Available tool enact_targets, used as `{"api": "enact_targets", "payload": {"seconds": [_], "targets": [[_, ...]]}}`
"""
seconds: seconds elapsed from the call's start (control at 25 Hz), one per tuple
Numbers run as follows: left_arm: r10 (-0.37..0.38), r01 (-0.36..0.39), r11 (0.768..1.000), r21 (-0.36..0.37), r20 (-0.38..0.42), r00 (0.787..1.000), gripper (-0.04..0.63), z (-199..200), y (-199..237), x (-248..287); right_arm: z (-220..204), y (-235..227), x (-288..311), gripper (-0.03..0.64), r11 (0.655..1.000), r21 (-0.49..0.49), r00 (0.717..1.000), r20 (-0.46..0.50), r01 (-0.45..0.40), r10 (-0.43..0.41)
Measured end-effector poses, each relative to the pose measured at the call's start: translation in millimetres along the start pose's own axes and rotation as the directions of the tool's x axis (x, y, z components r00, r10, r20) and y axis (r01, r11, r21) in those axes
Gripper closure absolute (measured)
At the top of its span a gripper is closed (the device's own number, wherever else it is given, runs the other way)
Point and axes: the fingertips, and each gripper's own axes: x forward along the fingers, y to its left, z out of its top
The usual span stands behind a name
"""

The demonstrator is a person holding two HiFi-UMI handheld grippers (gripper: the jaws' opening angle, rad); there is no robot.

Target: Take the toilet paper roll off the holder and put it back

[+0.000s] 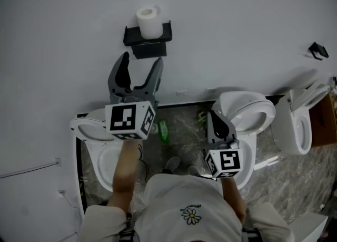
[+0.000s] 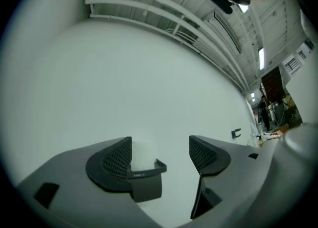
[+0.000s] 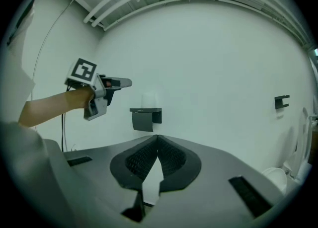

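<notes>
A white toilet paper roll [image 1: 148,22] stands upright on top of the black wall holder [image 1: 148,38]. My left gripper [image 1: 141,72] is open just below the holder, apart from it, with nothing between its fingers. In the left gripper view the holder [image 2: 145,177] and the pale roll [image 2: 143,155] show between the spread jaws of that gripper [image 2: 160,155]. My right gripper [image 1: 215,117] hangs low at the right, shut and empty. The right gripper view shows its pads meeting [image 3: 157,140], with the holder [image 3: 145,117], the roll [image 3: 149,99] and the left gripper [image 3: 126,82] ahead.
Below the wall stand three white toilets: one at the left [image 1: 97,146], one in the middle [image 1: 247,114] and one at the right [image 1: 297,125]. A green bottle [image 1: 164,130] sits on the floor between the first two. A small black hook [image 1: 318,50] is on the wall, far right.
</notes>
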Motion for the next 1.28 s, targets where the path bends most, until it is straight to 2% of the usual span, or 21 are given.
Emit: {"api": "enact_targets", "payload": {"seconds": [0.16, 0.4, 0.52, 0.76, 0.96, 1.04, 1.12, 1.28], "targets": [[0.013, -0.011, 0.999, 0.04, -0.035, 0.999, 0.212, 6, 22, 59, -1, -14, -7, 0.609, 0.999, 0.011, 0.999, -0.004, 0.047, -0.047], [0.029, -0.031, 0.999, -0.011, -0.181, 0.983, 0.196, -33, 46, 127, 0, -35, -16, 0.609, 0.993, 0.01, 0.994, -0.008, 0.114, -0.113], [0.049, -0.05, 0.999, 0.002, -0.223, 0.974, 0.196, -49, 54, 147, 1, -47, -22, 0.609, 0.989, 0.006, 0.989, -0.01, 0.15, -0.15], [0.071, -0.071, 0.997, 0.01, -0.264, 0.962, 0.198, -67, 61, 172, -1, -62, -33, 0.609, 0.978, 0.006, 0.978, -0.024, 0.209, -0.208], [0.118, -0.119, 0.993, 0.015, -0.283, 0.952, 0.203, -70, 68, 178, -2, -69, -39, 0.609, 0.97, 0.008, 0.97, -0.025, 0.242, -0.242], [0.137, -0.136, 0.99, 0.023, -0.287, 0.948, 0.226, -70, 71, 177, -3, -70, -41, 0.609, 0.968, 0.009, 0.968, -0.026, 0.251, -0.25], [0.151, -0.149, 0.988, 0.031, -0.289, 0.945, 0.281, -71, 73, 177, -3, -72, -42, 0.609, 0.967, 0.006, 0.967, -0.025, 0.255, -0.255], [0.154, -0.151, 0.988, 0.034, -0.288, 0.945, 0.285, -71, 70, 177, -2, -73, -43, 0.609, 0.967, 0.004, 0.967, -0.019, 0.255, -0.254]]}}
